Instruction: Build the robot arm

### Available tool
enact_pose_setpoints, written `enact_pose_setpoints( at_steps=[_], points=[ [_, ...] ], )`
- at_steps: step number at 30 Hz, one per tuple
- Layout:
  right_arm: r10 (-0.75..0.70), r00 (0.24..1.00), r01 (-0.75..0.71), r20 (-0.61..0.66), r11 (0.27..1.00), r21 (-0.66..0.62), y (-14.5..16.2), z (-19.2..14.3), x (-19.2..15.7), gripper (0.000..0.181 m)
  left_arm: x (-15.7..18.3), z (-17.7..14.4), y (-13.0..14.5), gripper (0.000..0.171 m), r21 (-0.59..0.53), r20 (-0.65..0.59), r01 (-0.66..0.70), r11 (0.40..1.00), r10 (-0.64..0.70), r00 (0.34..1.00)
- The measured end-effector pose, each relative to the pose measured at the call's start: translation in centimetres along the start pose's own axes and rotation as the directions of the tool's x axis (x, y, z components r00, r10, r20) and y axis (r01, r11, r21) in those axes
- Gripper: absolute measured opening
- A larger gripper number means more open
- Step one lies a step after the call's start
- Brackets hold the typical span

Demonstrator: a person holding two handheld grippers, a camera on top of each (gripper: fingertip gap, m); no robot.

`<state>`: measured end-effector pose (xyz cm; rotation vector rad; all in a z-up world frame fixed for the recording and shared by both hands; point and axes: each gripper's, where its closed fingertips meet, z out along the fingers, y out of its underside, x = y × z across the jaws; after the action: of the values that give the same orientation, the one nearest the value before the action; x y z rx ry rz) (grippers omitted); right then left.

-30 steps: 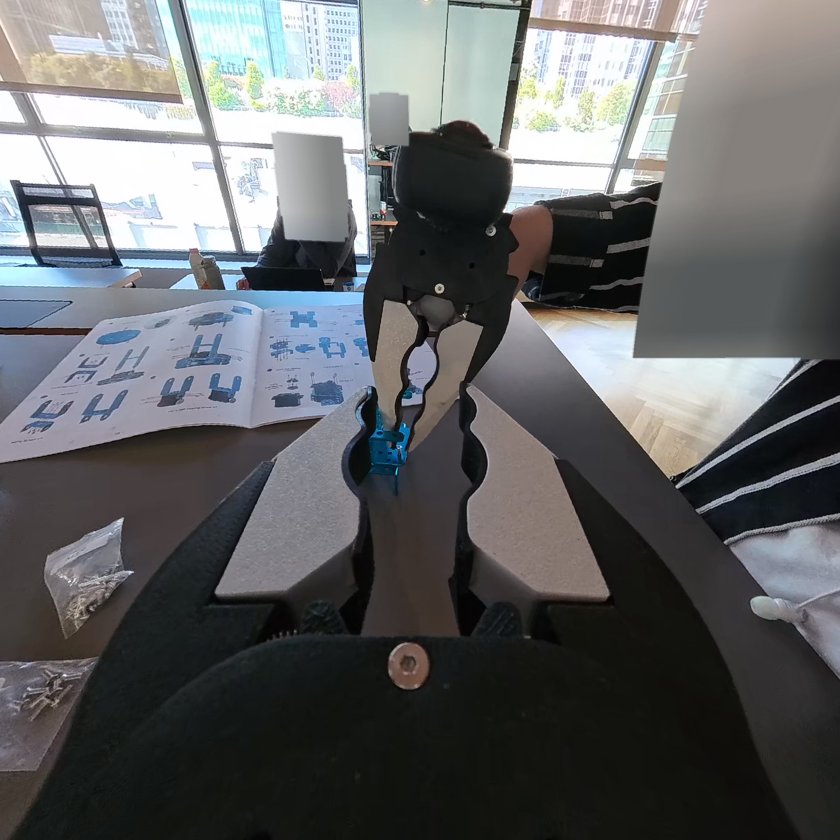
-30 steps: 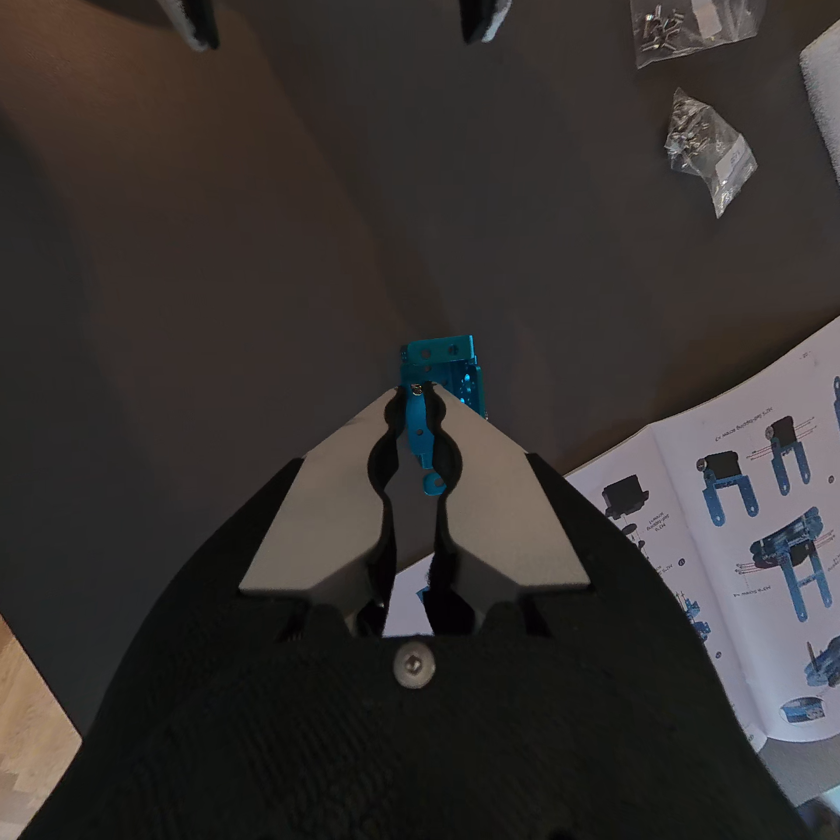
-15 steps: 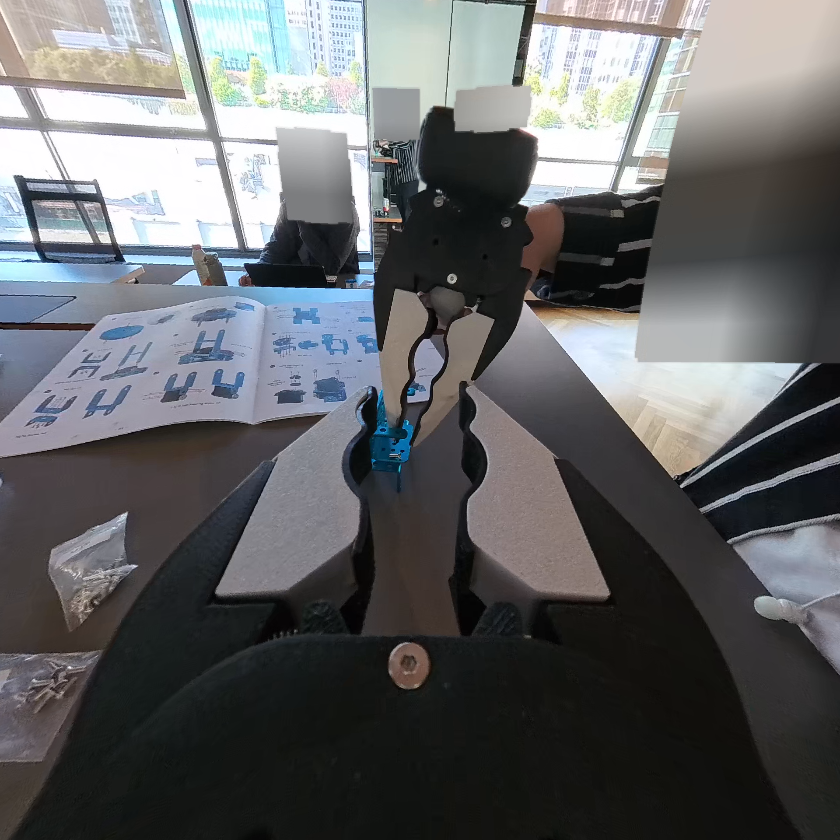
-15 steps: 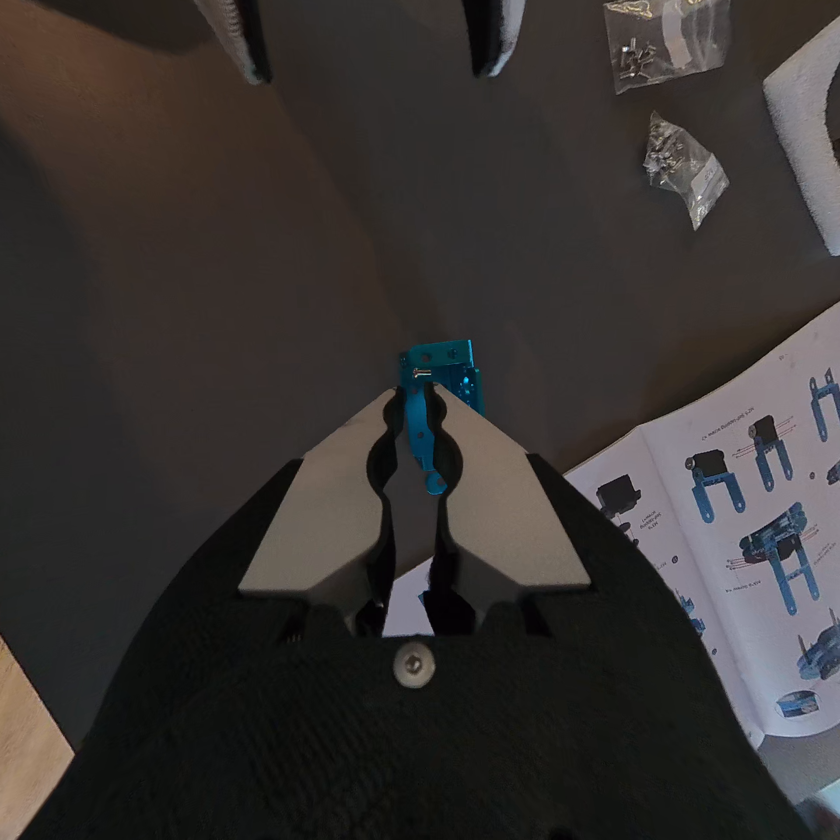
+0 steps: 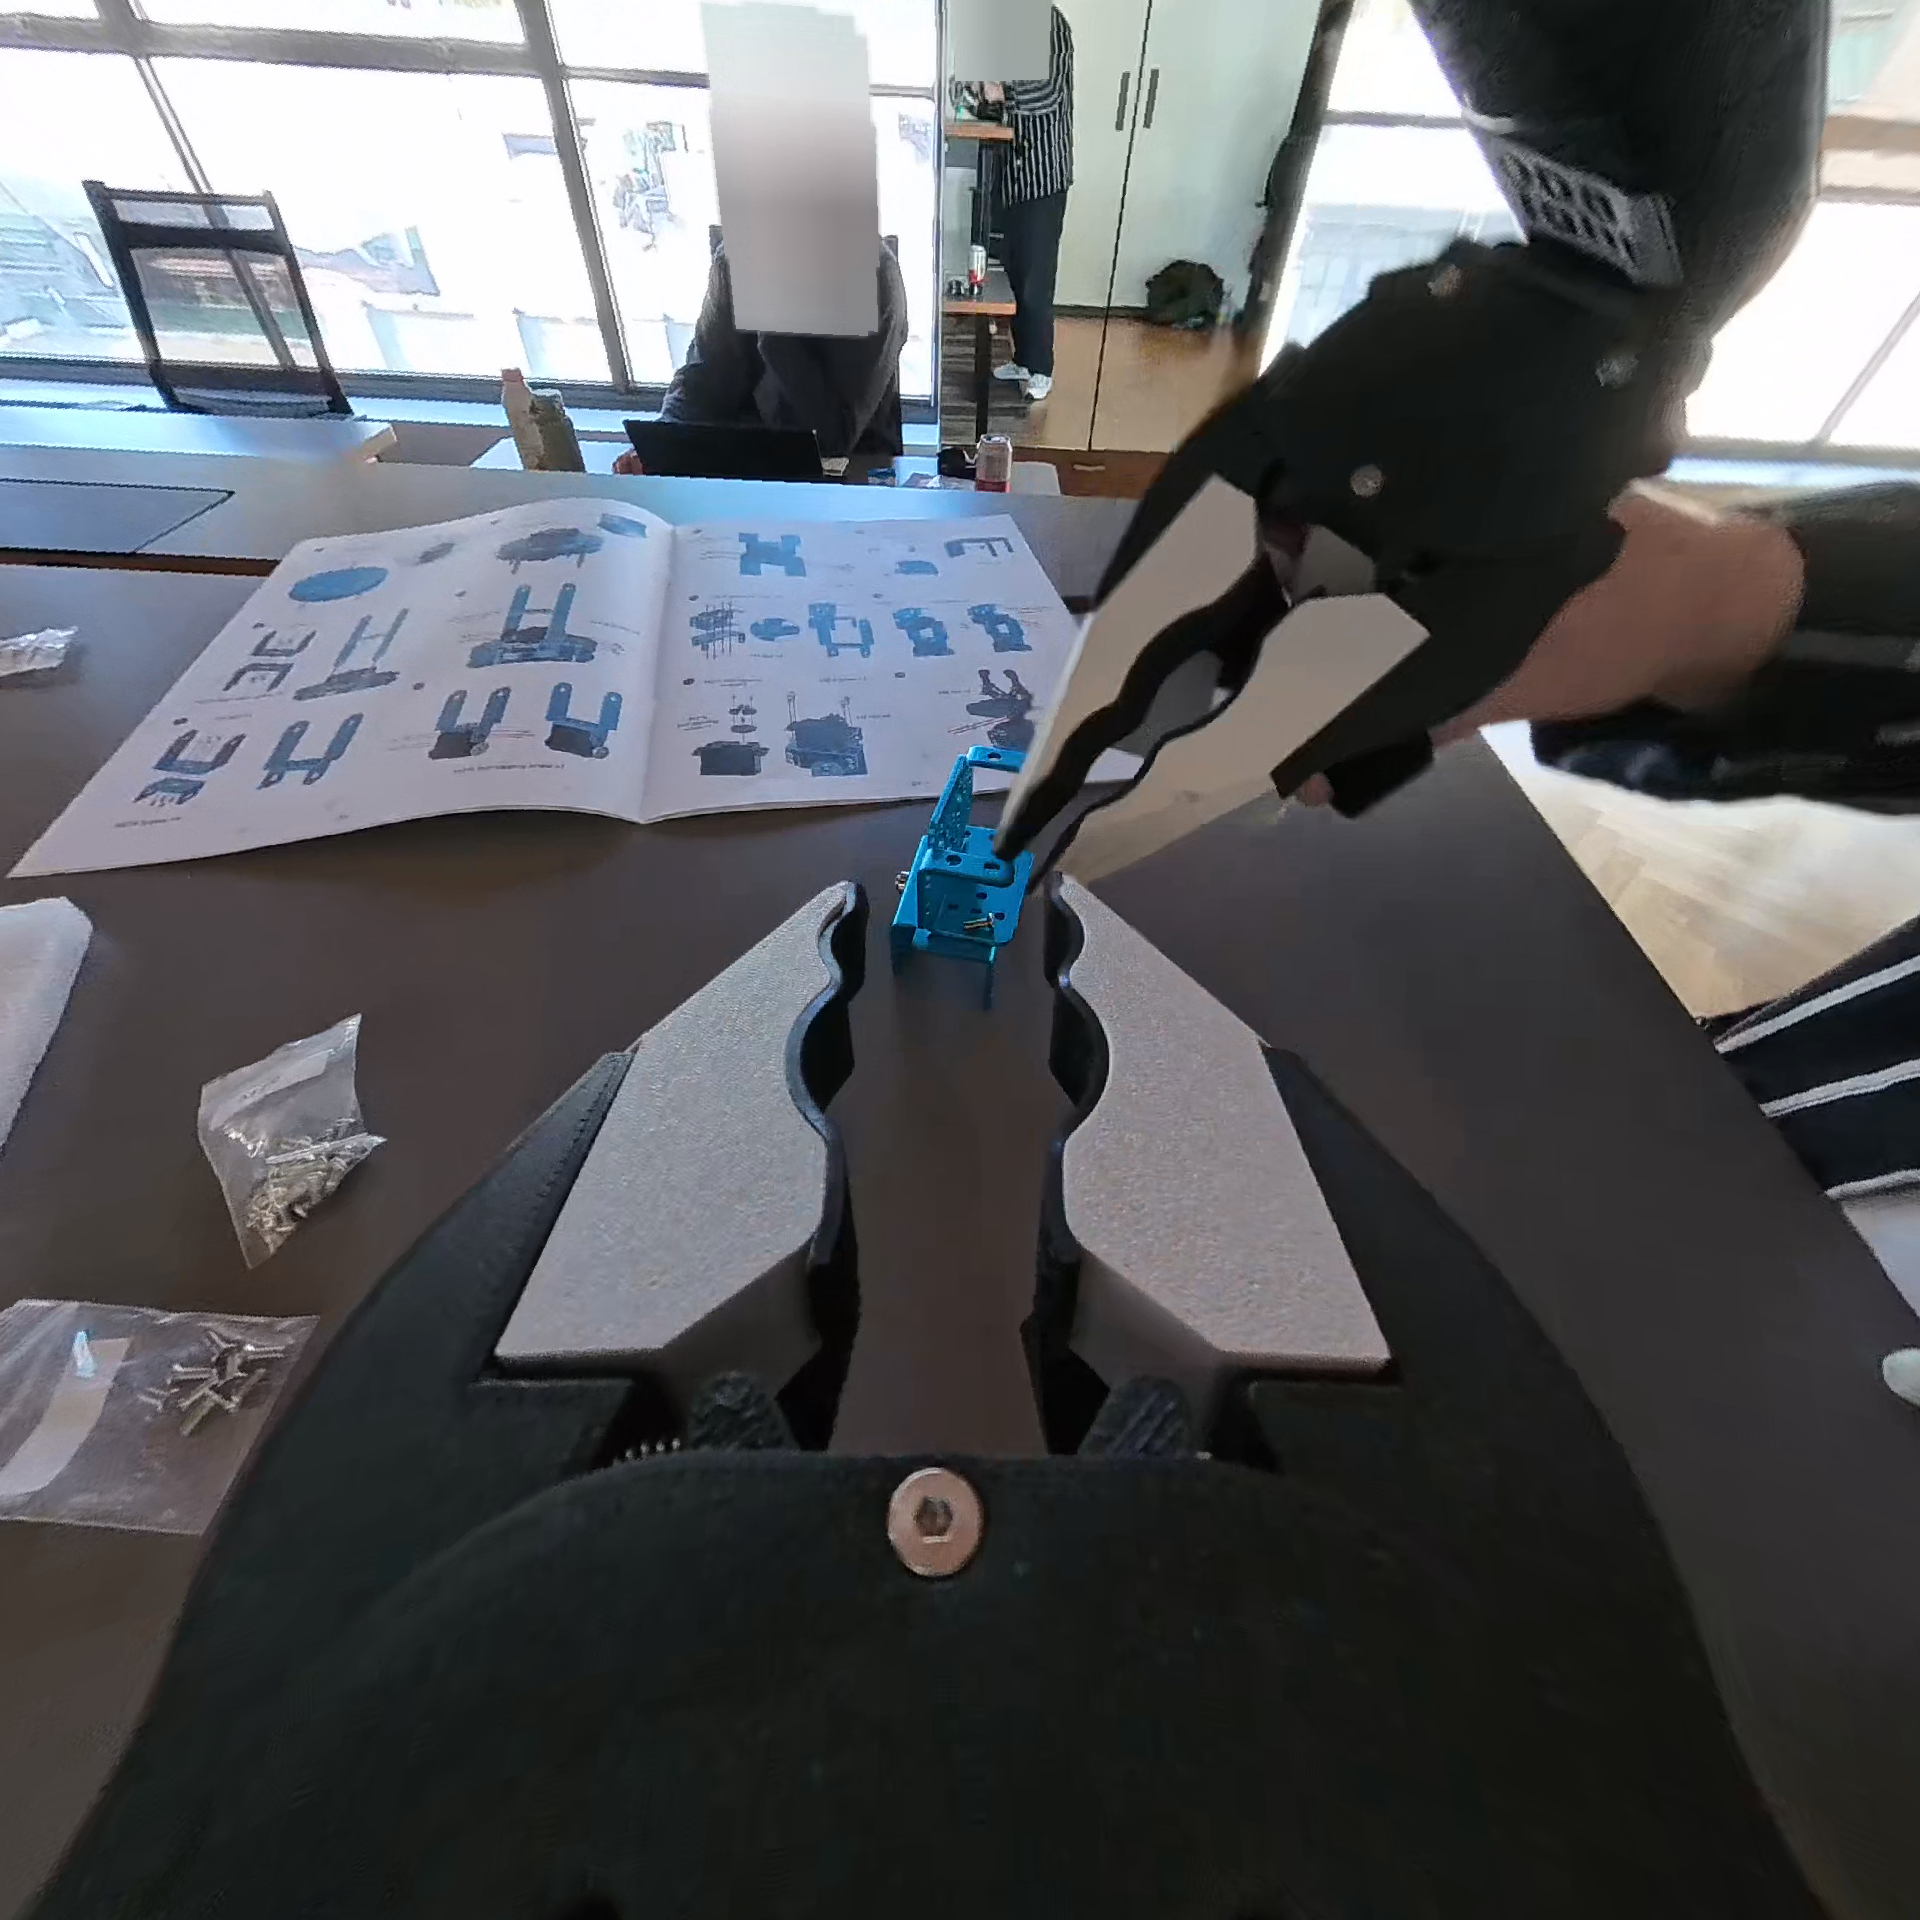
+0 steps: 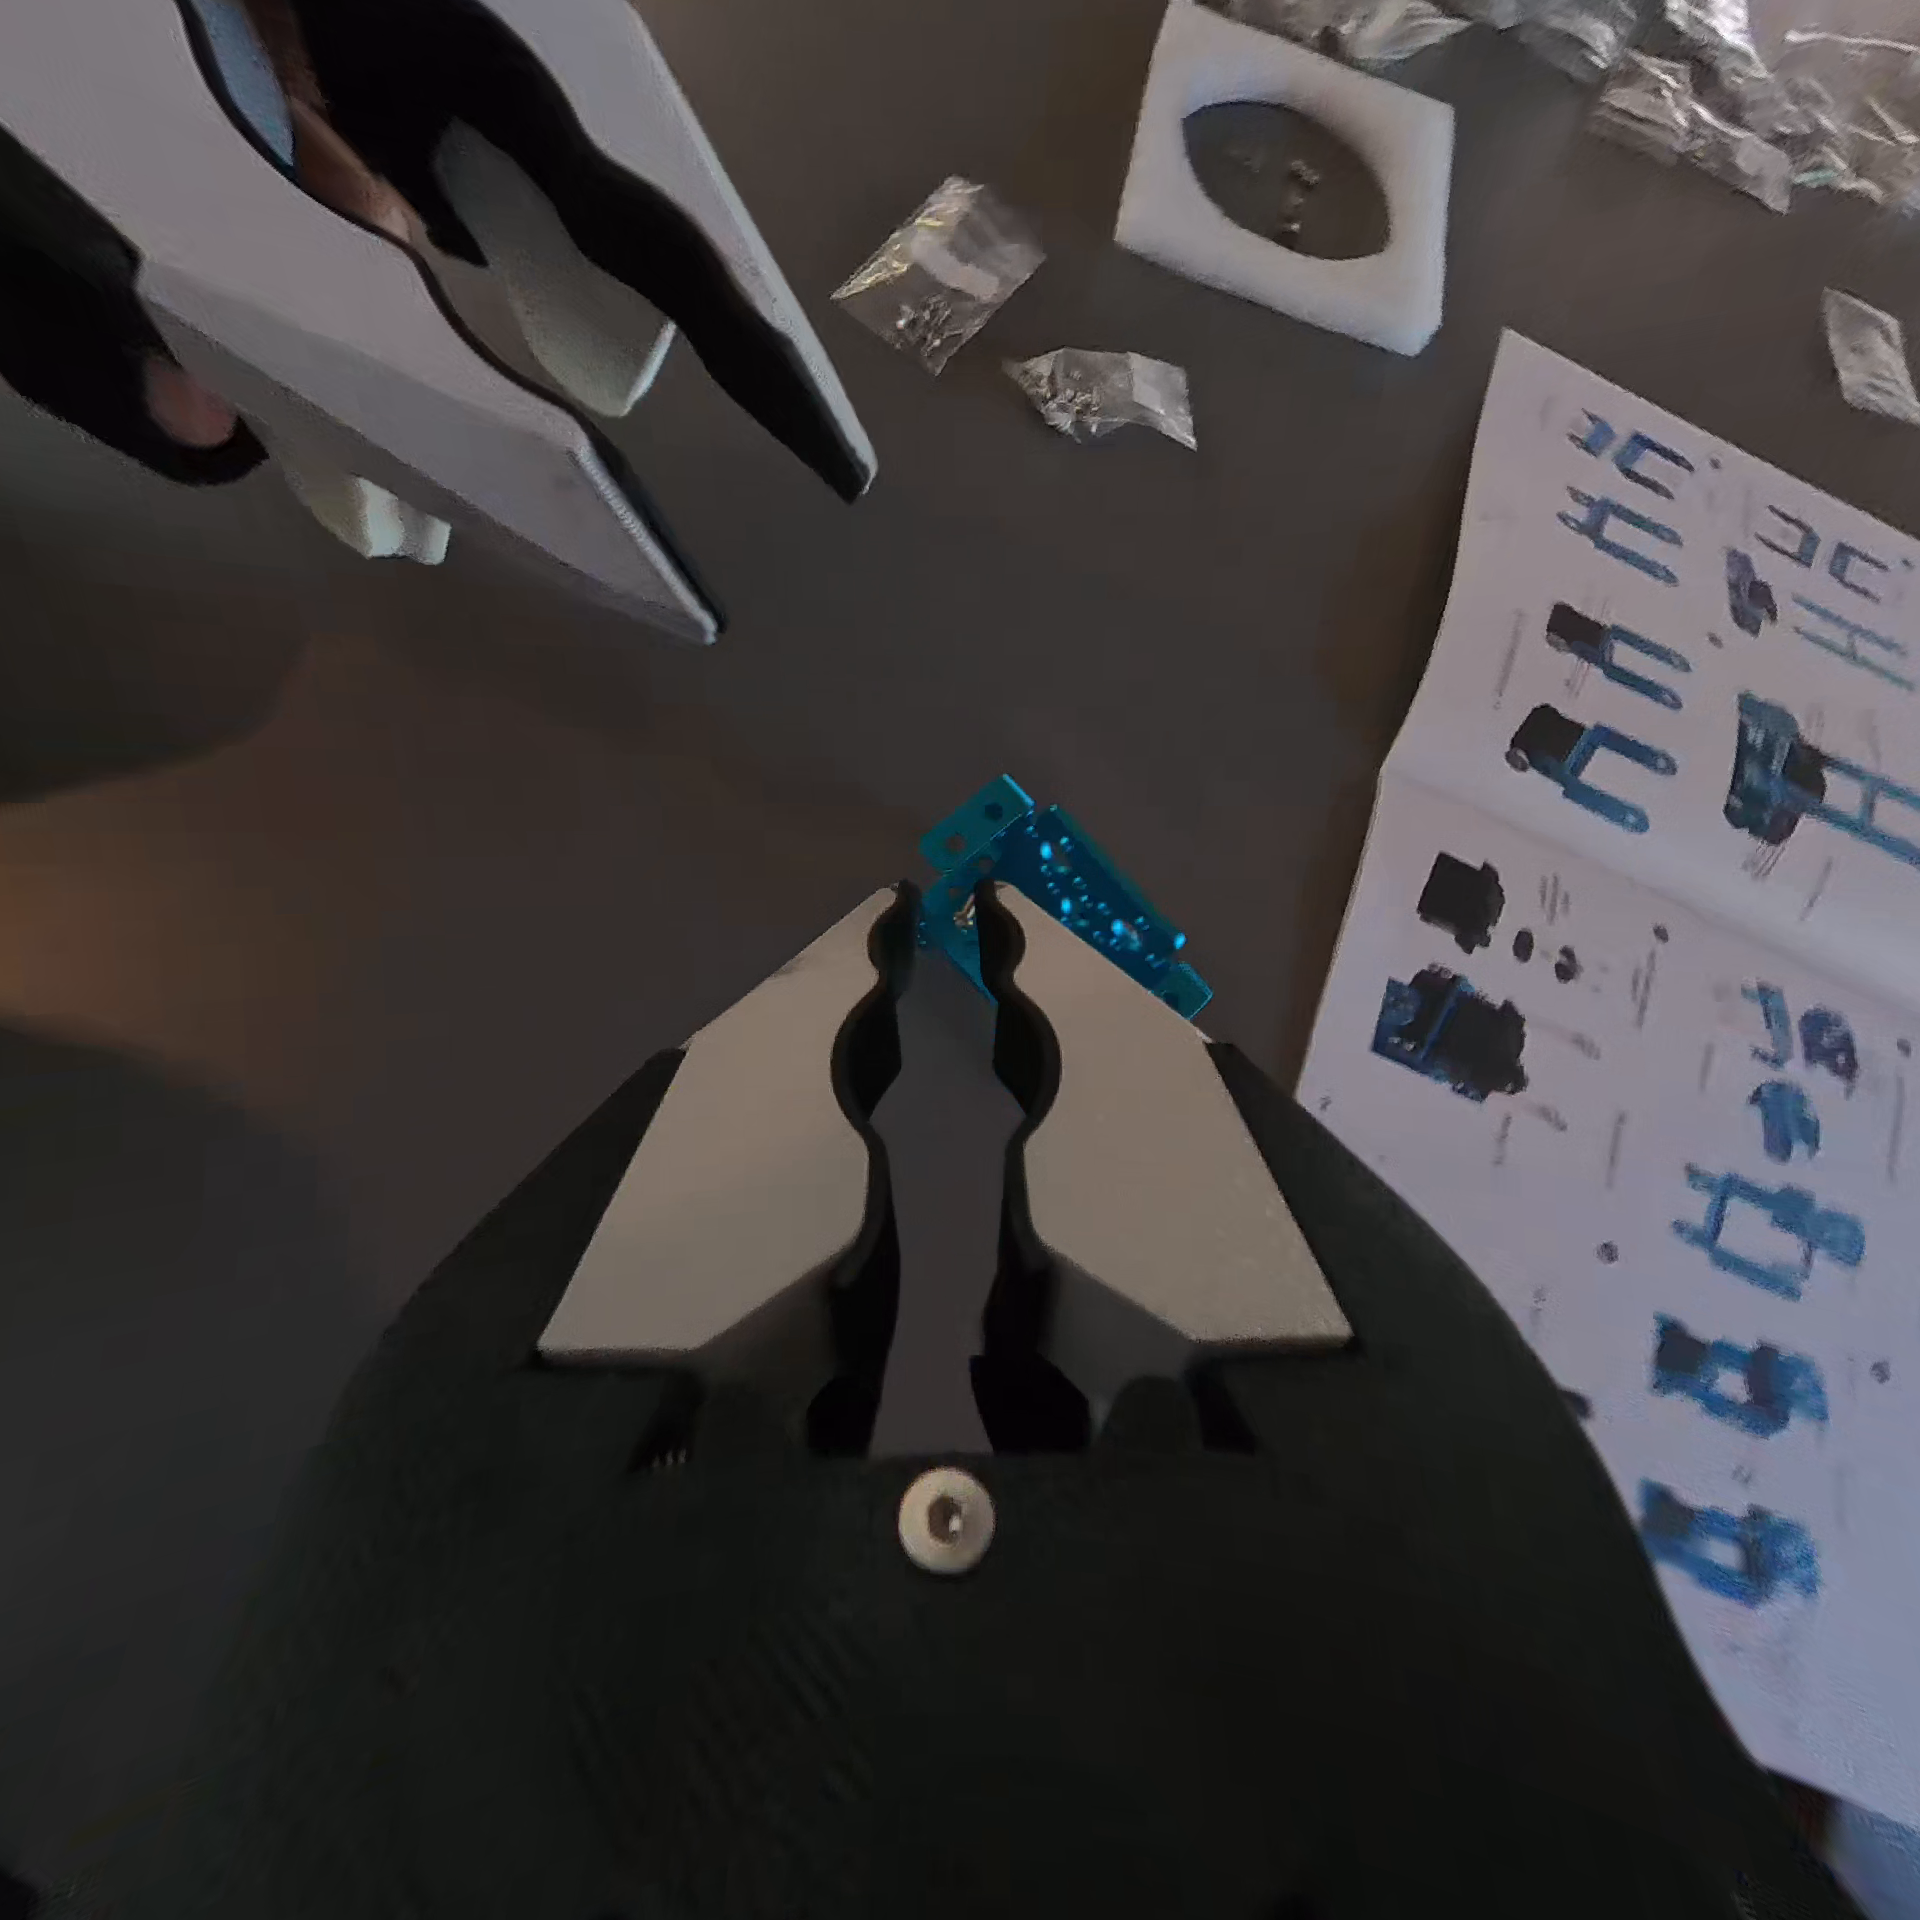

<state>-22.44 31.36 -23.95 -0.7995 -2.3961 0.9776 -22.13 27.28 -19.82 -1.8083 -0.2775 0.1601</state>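
Note:
A small blue metal bracket (image 5: 961,894) with many holes stands at the dark table's surface. My right gripper (image 5: 1023,847) comes down from the upper right, tilted, and is shut on the bracket's top edge. In the right wrist view the gripper (image 6: 943,896) pinches a thin flange of the bracket (image 6: 1081,894), with a small screw at the tips. My left gripper (image 5: 953,900) is open and empty, one fingertip on either side of the bracket and not touching it. It also shows in the right wrist view (image 6: 784,561), upper left, open.
An open instruction booklet (image 5: 623,665) lies beyond the bracket and shows in the right wrist view (image 6: 1662,935). Clear bags of screws (image 5: 281,1143) (image 5: 156,1392) lie to the left. A white foam block (image 6: 1288,197) lies farther off. The table edge (image 5: 1662,935) runs along the right. People sit behind. My left gripper's tips are some 30 centimetres from the white foam block (image 6: 1288,197).
My right gripper has swung from straight ahead to the upper right and tilted, turning the bracket with it. The bracket now sits midway between my left fingertips instead of against the left one.

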Motion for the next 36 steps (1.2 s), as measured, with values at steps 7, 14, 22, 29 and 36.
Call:
enact_pose_setpoints(
  at_steps=[7,14,22,29,36],
  points=[
    [0.126,0.981,-0.109,-0.149,0.987,0.121,0.6,0.4,1.0,0.014,-0.4,0.3,-0.2,0.032,0.016,0.005,0.054,0.998,-0.054,0.999],
    [0.235,0.961,-0.209,-0.145,0.963,0.172,1.0,0.8,0.8,0.014,0.2,1.0,0.3,0.032,-0.007,-0.015,0.049,0.999,-0.049,0.999],
    [0.267,0.955,-0.244,-0.13,0.955,0.17,1.3,1.3,0.7,0.011,0.3,1.1,0.3,0.031,-0.009,-0.02,0.052,0.999,-0.052,0.998],
    [0.289,0.952,-0.268,-0.106,0.947,0.176,1.5,1.5,0.7,0.005,0.2,1.1,0.5,0.031,-0.016,-0.021,0.054,0.998,-0.054,0.998],
    [0.279,0.956,-0.257,-0.089,0.946,0.199,1.1,0.9,0.6,0.004,0.1,1.2,0.9,0.031,-0.031,-0.023,0.059,0.998,-0.06,0.998]
  ],
)
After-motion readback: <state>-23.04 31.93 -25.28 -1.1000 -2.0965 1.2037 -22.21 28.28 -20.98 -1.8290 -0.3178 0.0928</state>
